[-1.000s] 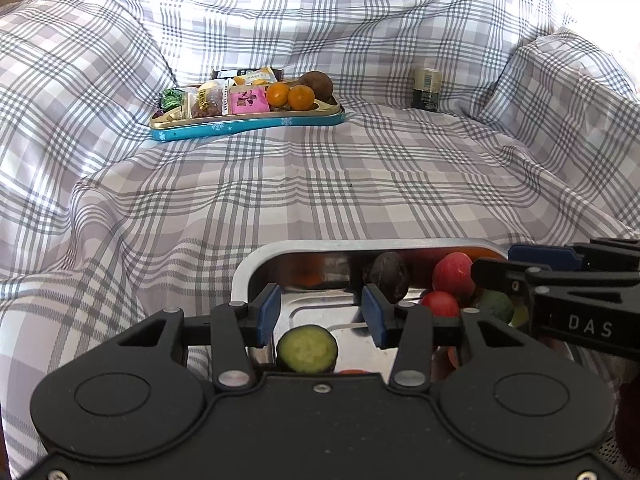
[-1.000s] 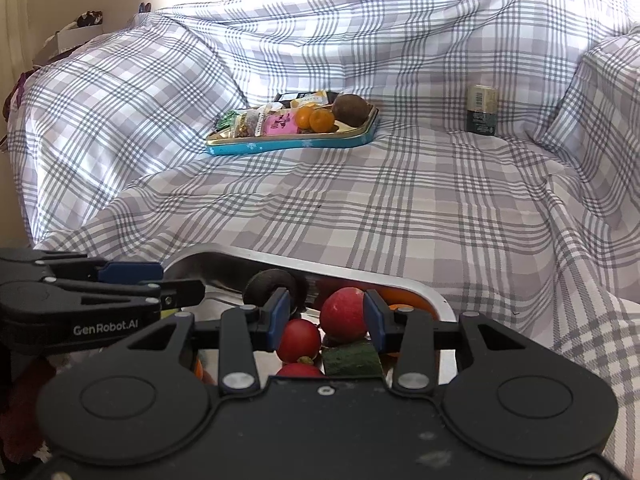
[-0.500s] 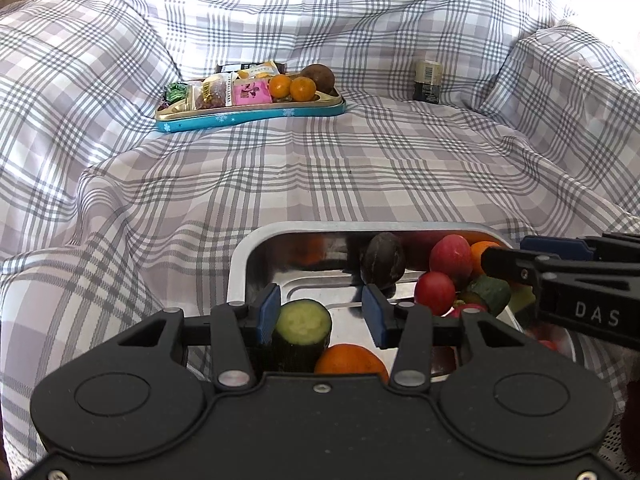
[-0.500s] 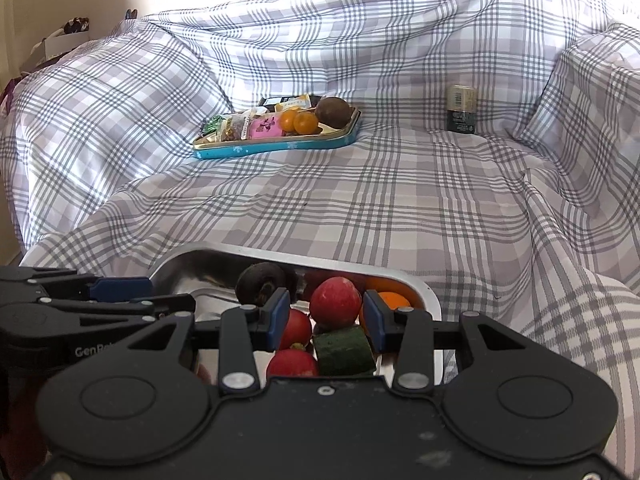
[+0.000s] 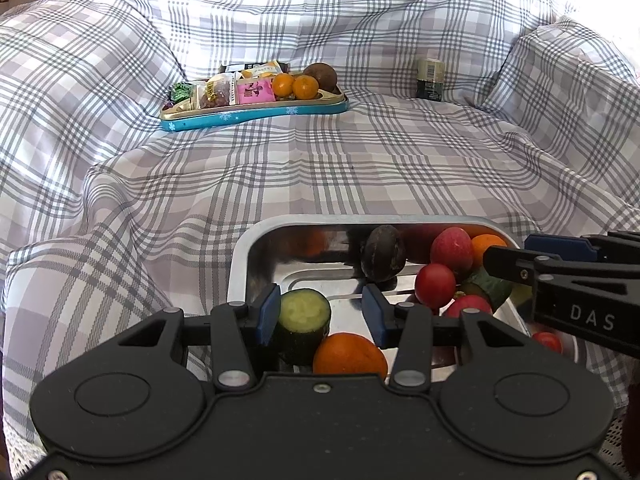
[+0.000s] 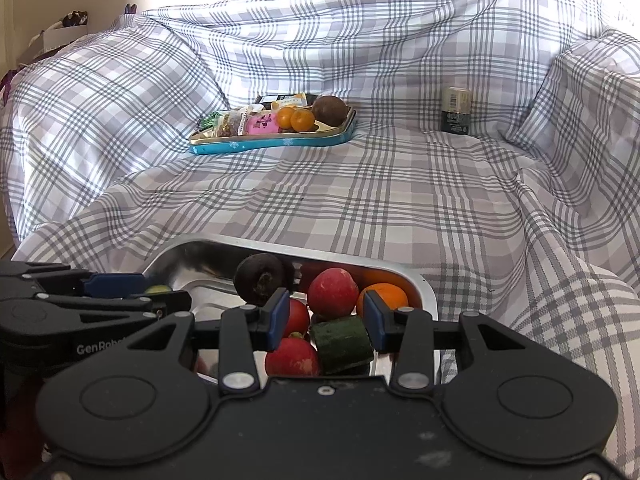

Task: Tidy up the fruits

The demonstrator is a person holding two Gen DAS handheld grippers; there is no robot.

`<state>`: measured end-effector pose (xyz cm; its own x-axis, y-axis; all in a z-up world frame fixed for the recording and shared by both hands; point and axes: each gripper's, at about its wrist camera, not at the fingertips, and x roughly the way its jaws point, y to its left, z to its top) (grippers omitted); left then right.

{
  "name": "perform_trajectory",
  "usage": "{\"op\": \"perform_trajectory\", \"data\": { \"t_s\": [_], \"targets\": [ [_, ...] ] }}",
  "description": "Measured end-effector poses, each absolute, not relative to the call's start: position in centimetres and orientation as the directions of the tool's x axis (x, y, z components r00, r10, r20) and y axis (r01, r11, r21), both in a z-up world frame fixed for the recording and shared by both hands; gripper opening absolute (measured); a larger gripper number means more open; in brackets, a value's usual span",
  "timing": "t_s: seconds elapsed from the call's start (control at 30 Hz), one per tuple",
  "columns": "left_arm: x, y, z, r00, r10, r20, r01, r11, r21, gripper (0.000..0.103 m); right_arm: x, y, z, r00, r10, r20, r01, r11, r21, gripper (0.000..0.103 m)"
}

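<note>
Snack tin, jar, checked cloth

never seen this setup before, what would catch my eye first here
First the shiny metal tray close in front, holding bright fruit: red ones, an orange, a dark round fruit and a cut cucumber piece. Both black tools hover over it, the left tool with the cucumber between its blue pads. Farther back on the checked cloth sits a blue tin of snacks and small oranges.
</note>
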<state>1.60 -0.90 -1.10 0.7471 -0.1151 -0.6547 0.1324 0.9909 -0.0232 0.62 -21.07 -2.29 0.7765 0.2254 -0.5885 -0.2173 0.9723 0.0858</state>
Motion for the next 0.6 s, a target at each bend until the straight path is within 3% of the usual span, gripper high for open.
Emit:
{"op": "perform_trajectory", "data": {
  "t_s": [0.6],
  "targets": [
    [1.66, -0.9, -1.14, 0.747, -0.114, -0.655, 0.131, 0.991, -0.023, 0.053, 0.88, -20.94, -2.43, 0.772, 0.224, -0.595, -0.215, 0.973, 0.087, 0.043]
  ]
}}
